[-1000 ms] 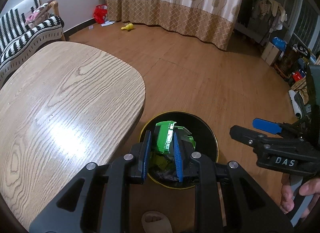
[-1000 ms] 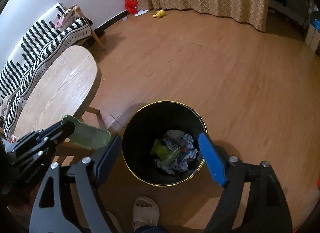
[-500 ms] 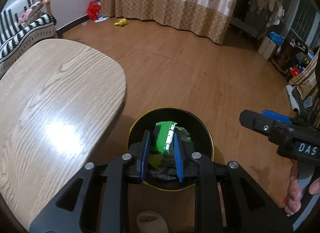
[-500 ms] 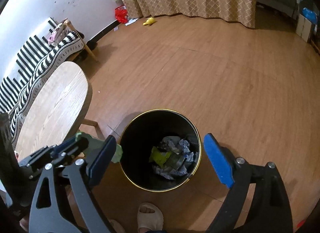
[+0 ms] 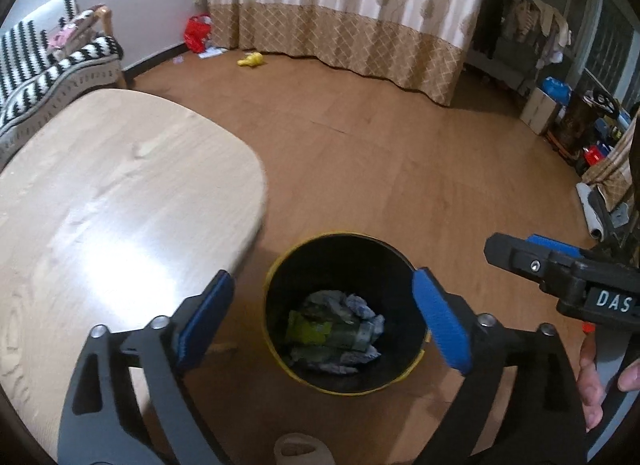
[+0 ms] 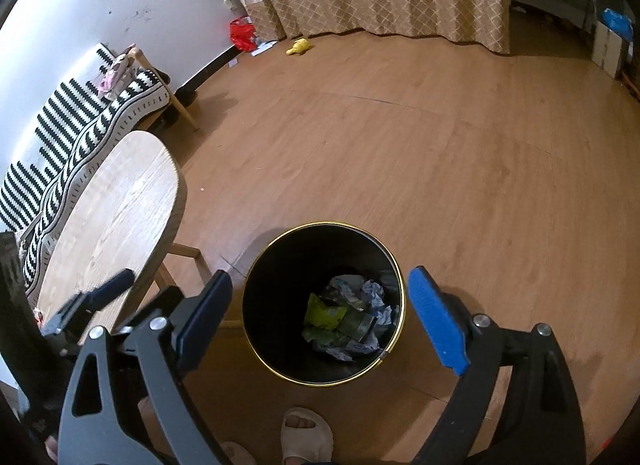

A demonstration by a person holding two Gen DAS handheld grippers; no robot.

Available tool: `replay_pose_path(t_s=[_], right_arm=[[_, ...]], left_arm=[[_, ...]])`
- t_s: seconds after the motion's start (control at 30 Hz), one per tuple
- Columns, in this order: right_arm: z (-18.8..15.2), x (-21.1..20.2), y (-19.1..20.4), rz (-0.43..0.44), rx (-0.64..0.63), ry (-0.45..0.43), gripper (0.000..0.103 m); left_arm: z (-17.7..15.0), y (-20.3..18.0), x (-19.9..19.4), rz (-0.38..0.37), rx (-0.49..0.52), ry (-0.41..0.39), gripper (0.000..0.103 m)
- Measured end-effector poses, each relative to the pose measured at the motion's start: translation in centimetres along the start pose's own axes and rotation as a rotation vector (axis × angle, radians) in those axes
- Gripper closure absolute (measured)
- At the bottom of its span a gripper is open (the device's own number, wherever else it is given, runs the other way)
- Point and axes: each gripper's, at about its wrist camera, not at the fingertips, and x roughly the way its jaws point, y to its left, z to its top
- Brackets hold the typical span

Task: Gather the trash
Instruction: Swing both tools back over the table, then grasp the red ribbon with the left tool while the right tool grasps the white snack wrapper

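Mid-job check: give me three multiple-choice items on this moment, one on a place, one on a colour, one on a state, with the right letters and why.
1. Where does the bin stand?
A. on the table
B. on the floor beside the table
C. against the curtain

2. What colour is the bin's rim?
A. gold
B. red
C. white

3. What is between the left tongs?
A. a green packet
B. a crumpled tissue
C. nothing

Answers: 1 B, the bin rests on the wooden floor next to the table. 2 A, a thin gold line rings its black wall. 3 C, the left tongs are opening with only air between them, and the trash lies in the bin.
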Motion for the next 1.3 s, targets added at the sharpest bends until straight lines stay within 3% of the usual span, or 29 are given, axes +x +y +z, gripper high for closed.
replay_pose_path(t_s=[0.2,0.4,0.47,0.6,0.87,1.03,1.3], right_arm=[[0.0,0.3,2.7,0.035,-0.044,0.007,0.013],[-0.4,1.0,9.6,0.071,-0.177,0.007,0.012],[-0.8,1.4,12.8,0.079,-0.246,0.006,0.012],[-2.2,2.5,19.2,0.113,-0.361,0.019,0.012],[-7.3,4.5,34.8,0.238,-0.605,0.054,0.012],[-11.0,4.7,42.5,0.323,-0.715,0.094,0.012],[-13.2,4.9,49.9,0.427,-0.784,0.138,0.012]], left_arm=[[0.5,6.4,-4.1,0.121,-0.092,-0.068,0.007],[-1.3,17.8,-9.1,0.304,-0.274,-0.111,0.007],[-2.6,22.2,-11.0,0.393,-0.337,-0.120,0.007],[-5.9,30.8,-14.8,0.502,-0.484,-0.122,0.007],[-15.8,46.9,-22.8,0.728,-0.758,-0.119,0.007],[-19.1,53.4,-24.1,0.734,-0.930,-0.112,0.007],[-17.4,56.6,-20.8,0.756,-0.842,-0.021,0.007]])
